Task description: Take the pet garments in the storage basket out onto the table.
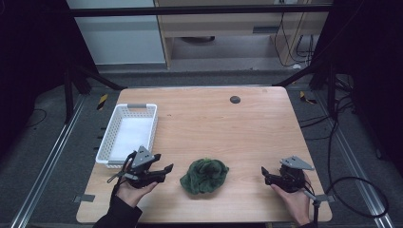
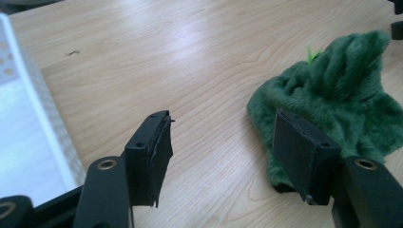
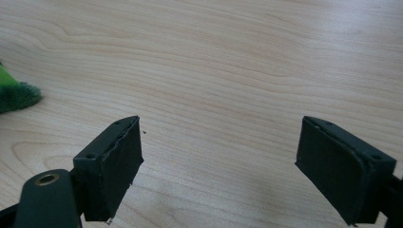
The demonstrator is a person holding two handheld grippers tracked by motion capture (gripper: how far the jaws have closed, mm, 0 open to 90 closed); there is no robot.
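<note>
Two open, empty tools: left tool (image 1: 163,163) beside green cloth (image 1: 205,175), white basket (image 1: 127,135) behind; right tool (image 1: 264,173) apart.

We hold our left gripper (image 1: 163,163) low, and its tips point over toward our other hand. Its jaws stand wide apart with nothing between them. Our left hand (image 1: 133,190) cups it from below. We hold our right gripper (image 1: 264,174) low too, tips pointing back at the left one, jaws wide. Our right hand (image 1: 294,199) grips it from behind.
</note>
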